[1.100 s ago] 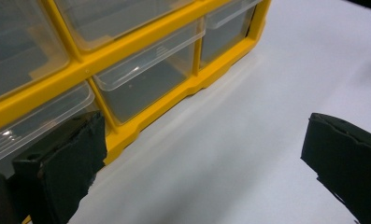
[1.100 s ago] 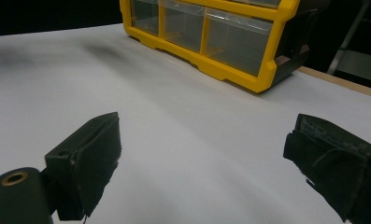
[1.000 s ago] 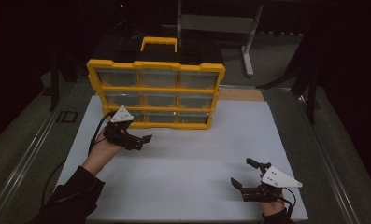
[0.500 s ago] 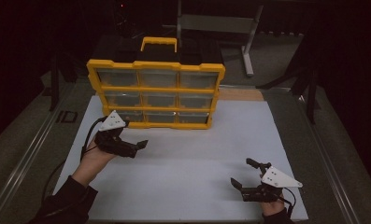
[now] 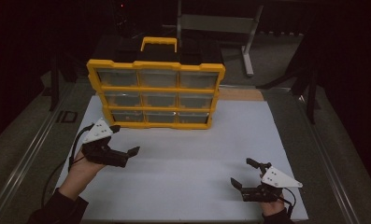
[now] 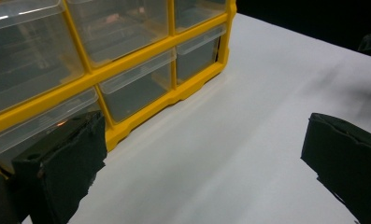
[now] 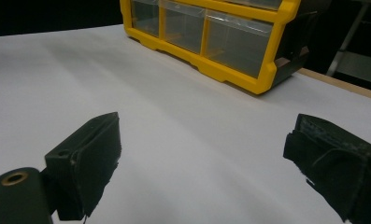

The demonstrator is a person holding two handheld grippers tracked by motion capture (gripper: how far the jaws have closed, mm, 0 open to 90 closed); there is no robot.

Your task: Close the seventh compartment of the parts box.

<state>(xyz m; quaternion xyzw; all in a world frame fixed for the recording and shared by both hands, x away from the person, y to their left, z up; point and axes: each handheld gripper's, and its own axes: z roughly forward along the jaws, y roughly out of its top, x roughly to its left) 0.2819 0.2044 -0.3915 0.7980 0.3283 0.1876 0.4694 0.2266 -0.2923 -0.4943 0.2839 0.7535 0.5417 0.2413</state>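
A yellow organizer (image 5: 155,95) with three rows of clear drawers stands upright at the back of the white mat (image 5: 188,154), a yellow handle (image 5: 159,42) on top. My left gripper (image 5: 126,151) hovers over the mat in front of the organizer's lower left corner, open and holding nothing. In the left gripper view the organizer's bottom drawers (image 6: 136,88) lie close ahead, and the jaws of that gripper (image 6: 202,154) stand wide apart. My right gripper (image 5: 242,172) rests near the front right of the mat, open and holding nothing. The right gripper view has the organizer (image 7: 211,32) farther off beyond its gripper (image 7: 202,158).
A strip of bare wood (image 5: 239,94) shows behind the mat at the right. A grey metal stand (image 5: 248,46) rises in the dark behind the table. Metal rails (image 5: 29,154) run along the table's left side. The mat between the two grippers is bare.
My left gripper has drawn back from the organizer's lower left, moving left and toward the person. The right gripper has stayed put.
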